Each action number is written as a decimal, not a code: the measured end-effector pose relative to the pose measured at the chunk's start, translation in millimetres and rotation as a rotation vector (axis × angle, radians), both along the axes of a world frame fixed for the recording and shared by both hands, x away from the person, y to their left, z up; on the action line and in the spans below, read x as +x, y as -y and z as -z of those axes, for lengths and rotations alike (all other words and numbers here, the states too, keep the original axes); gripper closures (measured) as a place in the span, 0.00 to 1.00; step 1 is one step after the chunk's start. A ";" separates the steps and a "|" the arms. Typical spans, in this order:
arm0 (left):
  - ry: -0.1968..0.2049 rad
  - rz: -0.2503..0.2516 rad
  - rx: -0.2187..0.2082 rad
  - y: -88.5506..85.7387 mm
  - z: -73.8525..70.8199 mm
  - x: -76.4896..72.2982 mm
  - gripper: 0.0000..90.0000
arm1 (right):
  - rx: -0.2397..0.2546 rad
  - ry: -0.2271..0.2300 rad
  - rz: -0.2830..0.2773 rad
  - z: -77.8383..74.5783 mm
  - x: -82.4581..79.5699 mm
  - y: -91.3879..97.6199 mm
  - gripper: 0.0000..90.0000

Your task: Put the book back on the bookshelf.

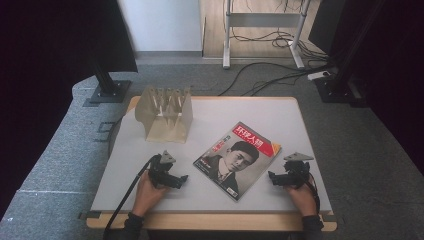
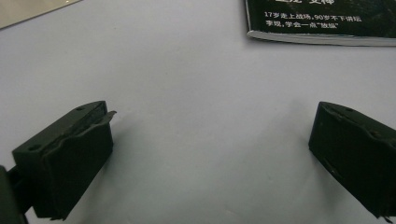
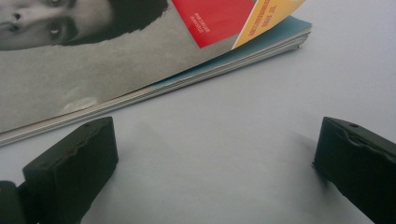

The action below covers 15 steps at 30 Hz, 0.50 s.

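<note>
Lying flat and closed, the portrait-covered magazine [image 1: 237, 159] sits between the wide-open, empty left tool [image 1: 183, 179] and right tool [image 1: 270, 176].

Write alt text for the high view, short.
A magazine lies closed and askew on a grey table, between an open left gripper and an open right gripper, each held in a hand and touching nothing. A beige slotted rack stands at the far left.
</note>
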<state>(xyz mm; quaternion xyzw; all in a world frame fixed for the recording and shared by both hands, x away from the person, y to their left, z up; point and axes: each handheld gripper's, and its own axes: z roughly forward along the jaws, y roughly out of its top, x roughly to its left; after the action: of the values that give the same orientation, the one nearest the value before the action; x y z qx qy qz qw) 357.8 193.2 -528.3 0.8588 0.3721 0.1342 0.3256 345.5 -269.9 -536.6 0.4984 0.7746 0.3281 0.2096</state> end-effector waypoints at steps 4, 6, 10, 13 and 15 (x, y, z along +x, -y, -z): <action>0.000 0.000 0.000 0.0 0.0 0.0 0.00 | -0.001 0.002 -0.001 0.0 0.2 0.1 0.00; 0.000 -0.001 0.000 0.0 0.0 -0.1 0.00 | 0.000 0.000 0.000 -0.1 0.0 -0.1 0.00; 0.001 -0.002 0.001 0.1 -0.2 -0.9 0.00 | -0.002 0.002 -0.001 -0.1 0.0 0.0 0.00; 0.005 0.001 0.003 0.3 -0.5 -1.4 0.00 | -0.001 0.001 -0.001 -0.3 0.1 0.0 0.00; 0.007 0.004 0.002 0.4 -0.5 -1.6 0.01 | -0.001 0.001 -0.002 -0.4 0.1 0.2 0.00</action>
<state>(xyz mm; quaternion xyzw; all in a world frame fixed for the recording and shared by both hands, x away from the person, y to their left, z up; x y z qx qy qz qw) 356.2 192.8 -527.8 0.8593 0.3694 0.1369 0.3262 345.6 -270.0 -536.2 0.4972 0.7751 0.3285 0.2099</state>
